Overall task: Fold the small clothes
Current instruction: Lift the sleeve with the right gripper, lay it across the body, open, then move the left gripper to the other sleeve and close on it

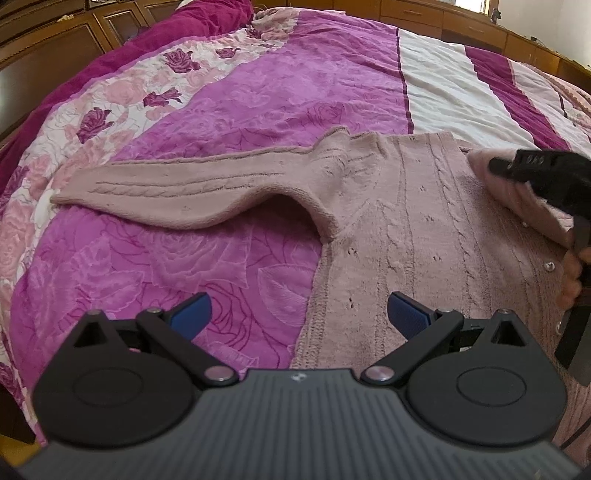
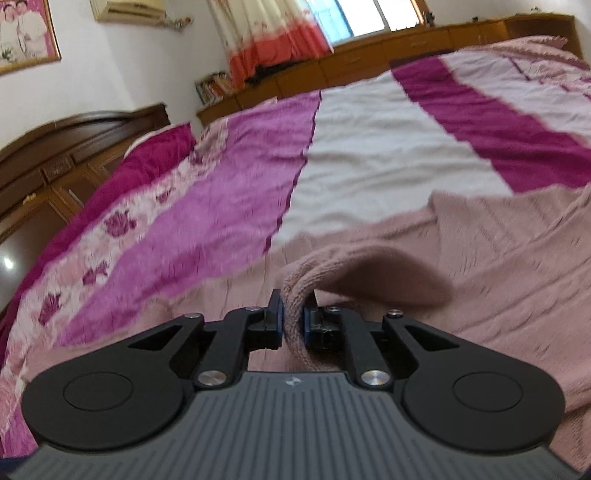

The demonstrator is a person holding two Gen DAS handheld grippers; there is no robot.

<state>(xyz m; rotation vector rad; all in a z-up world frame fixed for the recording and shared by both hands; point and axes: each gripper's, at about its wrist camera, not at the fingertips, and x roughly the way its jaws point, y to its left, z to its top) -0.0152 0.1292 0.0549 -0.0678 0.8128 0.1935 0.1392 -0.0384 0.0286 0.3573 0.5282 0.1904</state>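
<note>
While a dusty-pink cable-knit sweater (image 1: 424, 229) lies spread on a bed (image 1: 258, 92), we hold one tool over its near edge and carry one of its parts in the other. Our left tool (image 1: 297, 314) hovers with its blue pads (image 1: 192, 312) released and wide apart, nothing between them; one pad hangs over the magenta rose-print bedspread (image 1: 166, 266), the other over the knit body near its ribbed hem. From the left wrist view the sweater's sleeve (image 1: 177, 188) stretches flat toward the left, lying across the purple and floral bands of the cover. At the right edge of that view our right tool (image 1: 517, 164) shows as a dark blurred shape above the sweater's body, with pink knit bunched against it and small pearl-like buttons (image 1: 549, 265) just below. From the right wrist view, the right tool (image 2: 293, 321) is clenched on a ribbed fold of pink knit (image 2: 295, 295), the fabric pinched between both pads and rising from them in a loose arch back toward the rest of the sweater (image 2: 498, 258). Behind the bed we see a dark wooden headboard (image 2: 74, 147), low wooden cabinets (image 2: 369, 62), an orange-and-white curtain (image 2: 266, 37) beside a bright window (image 2: 354, 16), and a framed picture (image 2: 26, 33) on the wall.
</note>
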